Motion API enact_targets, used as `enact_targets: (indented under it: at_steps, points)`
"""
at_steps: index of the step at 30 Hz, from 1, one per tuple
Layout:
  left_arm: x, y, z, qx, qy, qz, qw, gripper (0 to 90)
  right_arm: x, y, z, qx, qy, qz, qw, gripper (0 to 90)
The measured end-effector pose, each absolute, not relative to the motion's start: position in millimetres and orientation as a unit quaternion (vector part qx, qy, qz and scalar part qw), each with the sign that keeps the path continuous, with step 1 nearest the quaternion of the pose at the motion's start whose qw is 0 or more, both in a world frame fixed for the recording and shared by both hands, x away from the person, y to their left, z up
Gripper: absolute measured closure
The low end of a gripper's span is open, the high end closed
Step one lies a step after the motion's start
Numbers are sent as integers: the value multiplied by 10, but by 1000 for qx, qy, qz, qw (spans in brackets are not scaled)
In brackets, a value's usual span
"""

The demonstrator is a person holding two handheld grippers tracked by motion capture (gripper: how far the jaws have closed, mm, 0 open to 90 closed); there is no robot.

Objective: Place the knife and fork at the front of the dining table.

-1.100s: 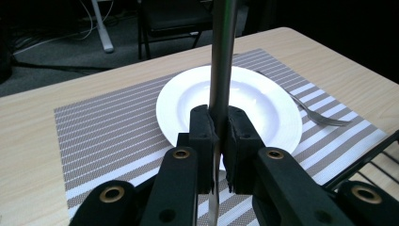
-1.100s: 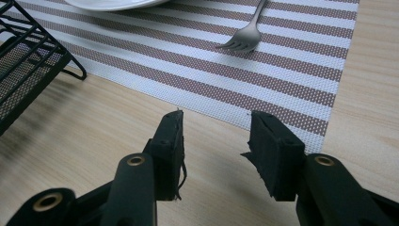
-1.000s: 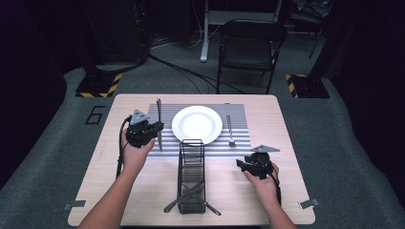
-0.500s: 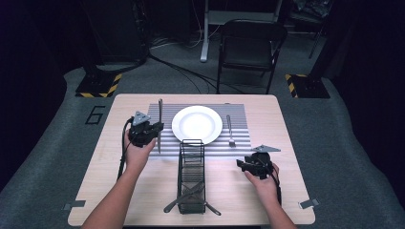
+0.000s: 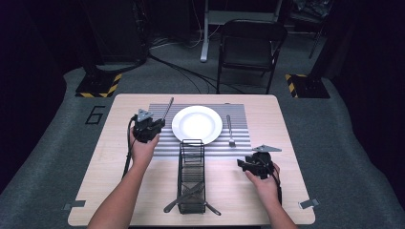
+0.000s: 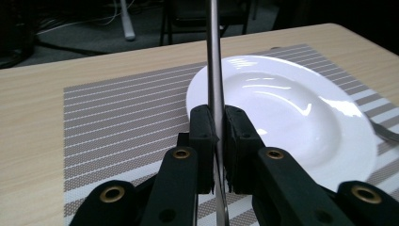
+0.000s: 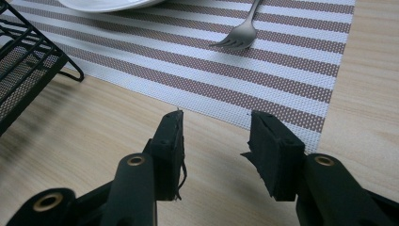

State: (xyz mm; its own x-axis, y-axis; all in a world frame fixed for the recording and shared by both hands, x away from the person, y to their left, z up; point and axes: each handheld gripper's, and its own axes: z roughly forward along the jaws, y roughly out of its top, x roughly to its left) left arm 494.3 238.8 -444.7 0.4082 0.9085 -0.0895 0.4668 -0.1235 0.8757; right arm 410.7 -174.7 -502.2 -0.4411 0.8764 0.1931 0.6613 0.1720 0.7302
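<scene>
Two grippers: left gripper (image 5: pixel 152 125), left of centre frame, fingers (image 6: pixel 203 136) clamped on a knife (image 6: pixel 214 70) now lifted and tilted beside the plate (image 5: pixel 197 124) over the placemat (image 5: pixel 239 143), likely mid-placing; right gripper (image 7: pixel 216 141) lower right, fingers wide, empty above the worktop (image 5: pixel 291 138).

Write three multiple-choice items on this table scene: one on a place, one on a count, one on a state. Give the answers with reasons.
1. Where does the fork lie?
A. on the placemat, beside the plate
B. in the black wire caddy
C. on the plate

2. How many plates are on the table?
A. one
B. two
C. three

3. What is the left tool doing?
A. standing open
B. clamped on a thin metal utensil
C. gripping the plate

Answers: 1 A, it rests on the striped mat; 2 A, a single white plate; 3 B, the jaws pinch the utensil while the right tool gapes open.
</scene>
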Motion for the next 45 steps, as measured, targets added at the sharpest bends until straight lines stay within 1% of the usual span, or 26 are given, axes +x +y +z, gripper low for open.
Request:
enact_targets:
  at_steps: [9, 14, 24, 34, 40, 45]
  points:
    - [5068, 2346, -4525, 690, 524, 249, 434, 825, 4112, -1760, -5019, 509, 752, 396, 137, 550]
    - [5156, 2348, -4602, 684, 553, 240, 411, 824, 4116, -1770, -5018, 509, 752, 395, 137, 550]
    - [5330, 2287, -4657, 668, 586, 246, 387, 824, 4119, -1780, -5017, 510, 750, 399, 135, 550]
    - [5521, 2241, -4836, 658, 628, 226, 349, 824, 4119, -1772, -5012, 507, 751, 402, 134, 549]
    - [5602, 2252, -4945, 640, 652, 210, 349, 824, 4106, -1777, -4994, 506, 751, 402, 137, 550]
    - [5640, 2268, -5041, 636, 663, 202, 338, 824, 4106, -1776, -4998, 504, 753, 402, 135, 549]
